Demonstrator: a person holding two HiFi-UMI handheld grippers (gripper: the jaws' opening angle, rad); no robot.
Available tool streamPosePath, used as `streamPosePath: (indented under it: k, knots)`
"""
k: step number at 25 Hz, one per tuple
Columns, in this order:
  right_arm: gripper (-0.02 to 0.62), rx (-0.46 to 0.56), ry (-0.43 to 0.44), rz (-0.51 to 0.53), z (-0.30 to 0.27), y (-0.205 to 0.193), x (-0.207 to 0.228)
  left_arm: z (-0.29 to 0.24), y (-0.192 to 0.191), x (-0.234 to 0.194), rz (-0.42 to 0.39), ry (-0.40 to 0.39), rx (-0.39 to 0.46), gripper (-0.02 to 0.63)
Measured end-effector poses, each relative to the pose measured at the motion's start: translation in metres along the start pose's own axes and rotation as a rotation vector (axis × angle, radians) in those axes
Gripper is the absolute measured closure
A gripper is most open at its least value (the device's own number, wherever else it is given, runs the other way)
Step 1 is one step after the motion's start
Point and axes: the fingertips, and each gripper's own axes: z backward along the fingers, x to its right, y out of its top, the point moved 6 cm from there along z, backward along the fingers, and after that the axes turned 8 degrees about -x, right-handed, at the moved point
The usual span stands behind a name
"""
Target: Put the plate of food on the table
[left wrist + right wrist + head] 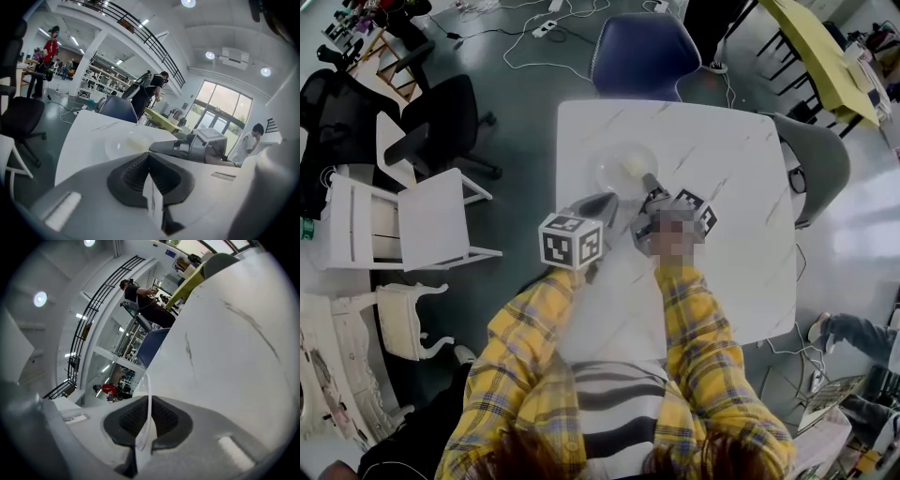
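- The dark ribbed pads of my right gripper are squeezed on the thin edge of the see-through round plate. The edge stands like a thin line between them.
- The pads of my left gripper are pressed together. Only a thin white sliver shows where they meet, and I cannot tell what it is.
- The plate is over the far left part of the white marble-look square table, right in front of both grippers. It looks like it sits on the top, or just above it. I cannot be sure which.
- I think this is the putting-down step, and it is almost done.
- Next, the plate needs to lie flat on the table. Then my right pads should open slowly and pull straight back, so the edge does not get dragged.
- The plate is clear, shiny and shallow. A small pale yellow lump of food sits near its middle. I think the plate could slide easily on the smooth top.
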Motion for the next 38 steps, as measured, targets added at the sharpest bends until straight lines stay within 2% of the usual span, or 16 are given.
streamPosePath:
  k: [2,7,11,21,29,34,38]
  knots:
    - [0.583,-0.003,0.010,-0.008,-0.010,0.004,-0.007,0.000,0.000,-0.002,0.007,0.000,-0.001,0.618]
    - [0.580,-0.033,-0.033,-0.024,-0.029,0.008,-0.001,0.000,0.002,-0.011,0.025,0.009,0.005,0.618]
    - [0.580,-0.024,-0.019,-0.063,-0.036,0.010,0.002,0.000,0.003,-0.020,0.044,0.024,0.015,0.618]
    - [0.581,-0.050,-0.093,-0.095,-0.046,0.011,0.002,-0.001,0.008,-0.025,0.060,0.041,0.028,0.618]
    - [0.572,-0.097,-0.175,-0.042,-0.046,0.015,-0.003,-0.004,0.007,-0.022,0.060,0.030,0.019,0.618]
    - [0.526,-0.123,-0.207,-0.009,-0.046,0.010,-0.001,-0.003,0.006,-0.023,0.059,0.028,0.014,0.618]
    - [0.520,-0.134,-0.254,0.051,-0.045,0.009,-0.002,-0.007,0.007,-0.024,0.058,0.031,0.004,0.618]
